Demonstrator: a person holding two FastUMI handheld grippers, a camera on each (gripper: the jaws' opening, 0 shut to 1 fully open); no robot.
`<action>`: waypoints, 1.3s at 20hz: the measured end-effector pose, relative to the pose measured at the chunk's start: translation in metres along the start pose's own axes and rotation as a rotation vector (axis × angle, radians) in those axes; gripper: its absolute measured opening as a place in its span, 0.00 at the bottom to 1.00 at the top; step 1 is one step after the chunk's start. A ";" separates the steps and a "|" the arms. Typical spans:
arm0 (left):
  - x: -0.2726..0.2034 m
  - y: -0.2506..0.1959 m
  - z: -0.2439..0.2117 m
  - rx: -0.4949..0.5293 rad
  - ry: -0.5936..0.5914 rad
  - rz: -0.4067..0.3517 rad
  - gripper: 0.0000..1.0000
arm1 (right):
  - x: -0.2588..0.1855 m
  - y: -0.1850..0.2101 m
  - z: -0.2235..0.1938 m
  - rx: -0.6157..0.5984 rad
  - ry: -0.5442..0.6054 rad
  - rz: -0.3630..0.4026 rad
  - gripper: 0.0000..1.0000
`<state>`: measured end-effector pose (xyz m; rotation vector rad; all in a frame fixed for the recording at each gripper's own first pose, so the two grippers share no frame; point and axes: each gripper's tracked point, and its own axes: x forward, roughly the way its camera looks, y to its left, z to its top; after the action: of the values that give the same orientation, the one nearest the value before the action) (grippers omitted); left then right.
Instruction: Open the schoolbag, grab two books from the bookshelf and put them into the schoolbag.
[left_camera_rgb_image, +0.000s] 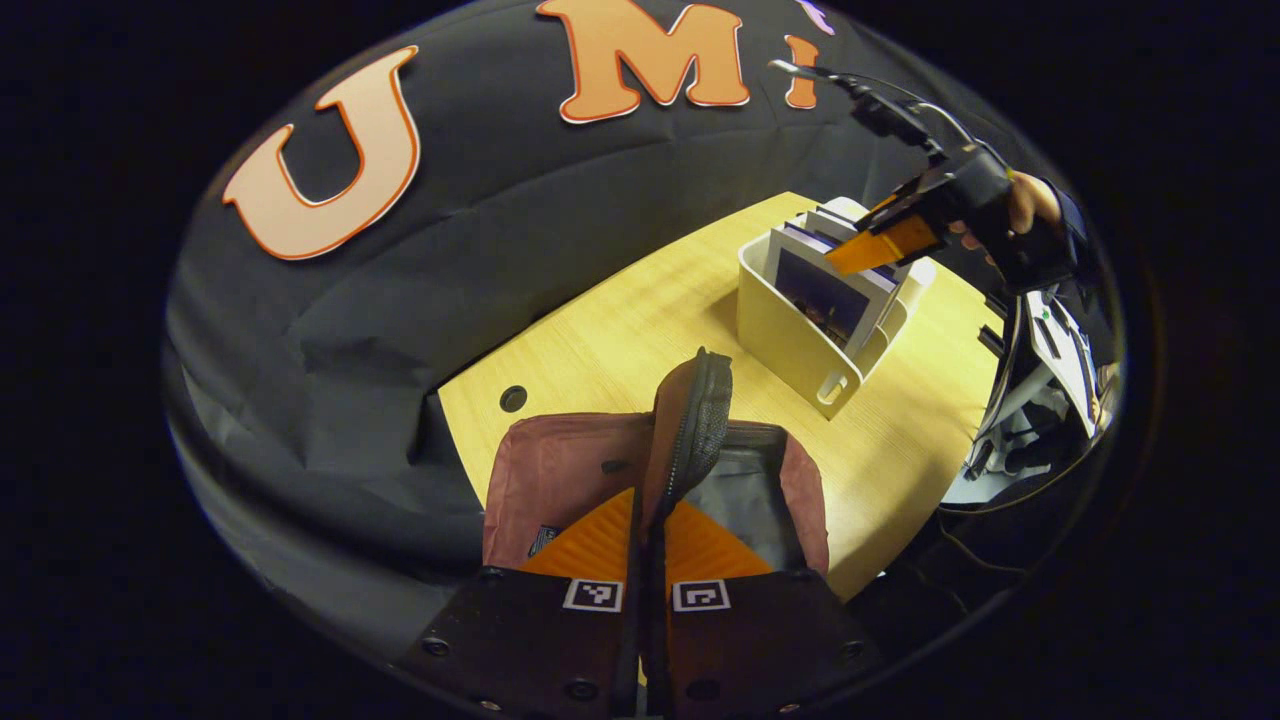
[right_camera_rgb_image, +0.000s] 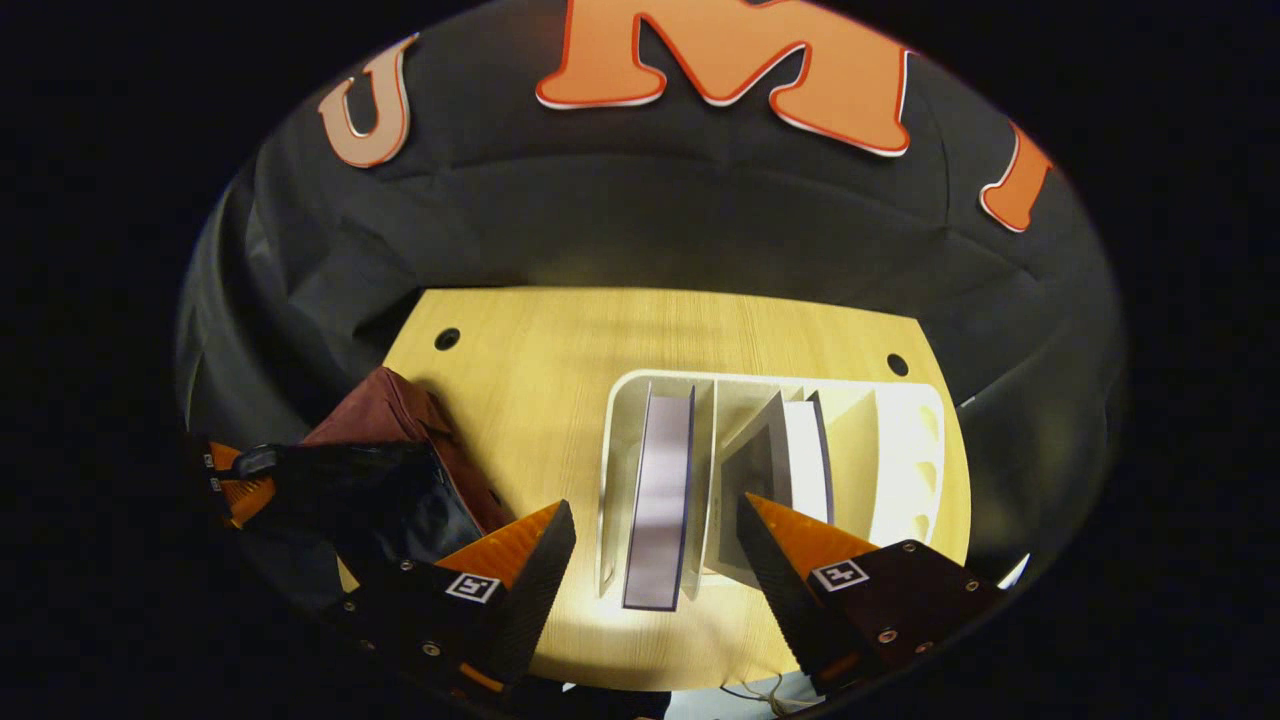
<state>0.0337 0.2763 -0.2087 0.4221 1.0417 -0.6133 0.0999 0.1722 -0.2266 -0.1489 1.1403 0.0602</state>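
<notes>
Two grippers: both in use, one at the schoolbag, one over the bookshelf.
Left gripper (left_camera_rgb_image: 650, 545): at bottom centre of the left gripper view, fingers pressed together on the raised flap (left_camera_rgb_image: 690, 420) of the schoolbag, pinching it from both sides.
Flap: dark, with a zipper along its edge, standing up from between the fingers toward the frame centre.
Schoolbag (left_camera_rgb_image: 560, 470): dark red, lower centre of the left gripper view, lying on the table (left_camera_rgb_image: 620, 340); held open, grey lining visible inside to the right of the flap. Seen also at lower left of the right gripper view (right_camera_rgb_image: 395, 410), with dark open interior. No book visible inside.
Right gripper (right_camera_rgb_image: 650, 530): at bottom of the right gripper view, fingers spread wide, holding nothing, with one book between them further off. Seen also at upper right of the left gripper view (left_camera_rgb_image: 880, 245), held by a hand (left_camera_rgb_image: 1020, 205), just above the books.
Bookshelf (right_camera_rgb_image: 925, 440): white, with dividers, centre right of the right gripper view, standing on the table.
Left compartment: one book (right_camera_rgb_image: 662, 490), upright, page edges up.
Middle compartment: second book (right_camera_rgb_image: 795, 450), leaning.
Right compartment: contents cannot be told.
</notes>
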 end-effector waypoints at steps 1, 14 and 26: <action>-0.001 0.001 -0.001 0.002 0.001 -0.005 0.04 | 0.008 0.001 -0.005 0.004 0.051 -0.002 0.97; 0.004 0.000 -0.002 -0.015 0.012 -0.012 0.04 | 0.074 -0.002 -0.027 0.006 0.318 -0.064 0.59; 0.005 -0.008 -0.004 0.007 0.026 -0.009 0.04 | -0.019 -0.018 0.002 0.103 0.210 0.019 0.39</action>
<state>0.0277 0.2706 -0.2154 0.4329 1.0668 -0.6214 0.0959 0.1555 -0.2074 -0.0532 1.3517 0.0028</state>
